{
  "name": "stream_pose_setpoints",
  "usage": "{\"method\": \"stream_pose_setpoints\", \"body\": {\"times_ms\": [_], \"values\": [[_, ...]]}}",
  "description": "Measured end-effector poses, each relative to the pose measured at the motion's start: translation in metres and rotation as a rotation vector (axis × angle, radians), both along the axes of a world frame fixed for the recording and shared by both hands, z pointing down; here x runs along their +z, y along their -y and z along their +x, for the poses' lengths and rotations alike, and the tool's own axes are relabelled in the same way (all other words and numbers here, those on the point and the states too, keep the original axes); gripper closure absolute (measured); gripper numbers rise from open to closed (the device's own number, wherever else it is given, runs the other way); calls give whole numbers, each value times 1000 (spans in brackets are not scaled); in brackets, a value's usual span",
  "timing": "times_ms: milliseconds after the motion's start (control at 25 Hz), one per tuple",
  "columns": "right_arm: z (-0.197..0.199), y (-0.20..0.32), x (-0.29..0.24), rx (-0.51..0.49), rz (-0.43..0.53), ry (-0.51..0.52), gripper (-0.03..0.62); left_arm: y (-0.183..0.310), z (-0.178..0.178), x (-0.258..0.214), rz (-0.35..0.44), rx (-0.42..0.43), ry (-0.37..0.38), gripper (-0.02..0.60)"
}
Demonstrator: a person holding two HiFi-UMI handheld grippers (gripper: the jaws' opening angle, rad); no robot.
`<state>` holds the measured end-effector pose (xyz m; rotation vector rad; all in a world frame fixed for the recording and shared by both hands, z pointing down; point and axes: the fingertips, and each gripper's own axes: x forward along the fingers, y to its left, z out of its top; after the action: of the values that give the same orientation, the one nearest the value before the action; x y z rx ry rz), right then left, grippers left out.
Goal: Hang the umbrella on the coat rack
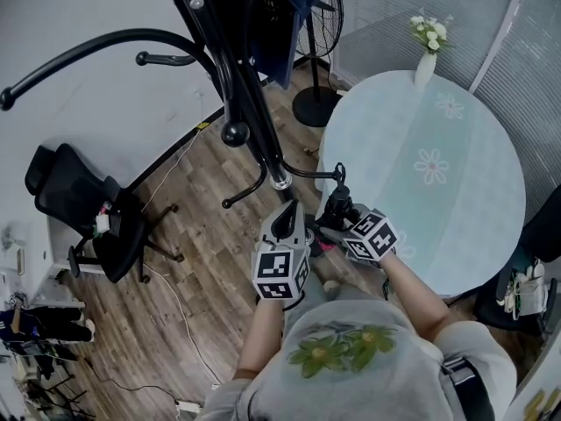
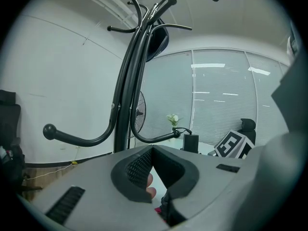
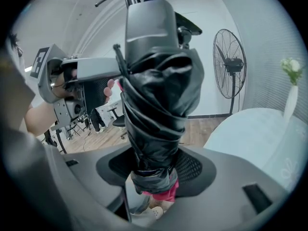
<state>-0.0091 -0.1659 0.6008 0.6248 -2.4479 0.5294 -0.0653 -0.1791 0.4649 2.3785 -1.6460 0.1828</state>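
Approach to the rack is going on, as I judge. The right tool (image 3: 153,171) is clamping the folded black fabric umbrella (image 3: 154,109) upright, just off the left edge of the round pale-green flowered worktop (image 1: 465,226). The left tool (image 2: 153,154) is pointing at the black metal coat rack (image 2: 126,85), its jaws together on nothing. Next, the umbrella's thin strap (image 2: 186,130) is probably needing to go over the low curved hook (image 2: 159,139); whether they are touching, I cannot tell.
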Motion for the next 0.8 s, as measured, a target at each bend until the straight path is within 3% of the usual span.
{"method": "stream_pose_setpoints", "body": {"times_ms": [800], "values": [[-10, -4, 16, -26, -80, 22, 352, 1, -5, 8, -13, -7, 3, 580]]}}
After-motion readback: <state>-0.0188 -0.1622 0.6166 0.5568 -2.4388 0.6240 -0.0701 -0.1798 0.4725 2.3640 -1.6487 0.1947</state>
